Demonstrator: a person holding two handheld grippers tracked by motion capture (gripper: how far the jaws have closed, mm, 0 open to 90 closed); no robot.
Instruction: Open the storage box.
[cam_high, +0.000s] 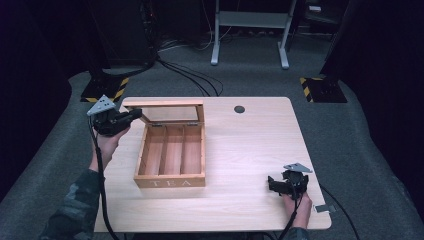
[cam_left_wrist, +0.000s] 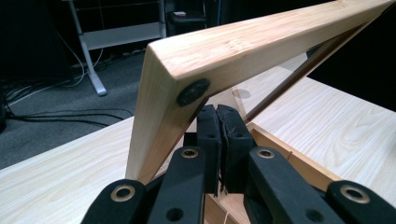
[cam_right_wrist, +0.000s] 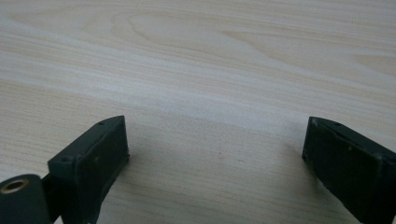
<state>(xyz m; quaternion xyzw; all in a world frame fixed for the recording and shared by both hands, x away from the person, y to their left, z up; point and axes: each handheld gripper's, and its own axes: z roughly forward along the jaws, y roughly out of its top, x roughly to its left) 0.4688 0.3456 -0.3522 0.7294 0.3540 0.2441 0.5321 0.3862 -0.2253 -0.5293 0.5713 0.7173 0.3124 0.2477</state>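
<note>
While the wooden tea box (cam_high: 170, 157) sits on the left half of the counter (cam_high: 250, 150), its glass-paned lid (cam_high: 165, 111) stands raised at the far side, hinged along the back wall. The box is open; three long compartments run near to far inside. The near wall carries the word TEA.

Left tongs (cam_high: 134, 115): at the lid's left corner, just off the far-left of the box. In the left gripper view the tongs (cam_left_wrist: 218, 122) are pressed together, pads meeting with nothing visible between them, tips just beneath the lid frame (cam_left_wrist: 196, 65) near a dark round bumper (cam_left_wrist: 193, 91) on its underside. Whether the tips touch the frame cannot be told. The lid slants up and away to the right in that view, and the box rim (cam_left_wrist: 289, 158) lies below.

Right tongs (cam_high: 276, 184): near-right part of the counter, well apart from the box, held low by the person's right hand (cam_high: 299, 205). In the right gripper view the tongs (cam_right_wrist: 217, 154) are spread wide over bare wood grain (cam_right_wrist: 196, 56), nothing between them.

A round dark grommet (cam_high: 239, 109) sits in the counter's far edge, right of the lid.
</note>
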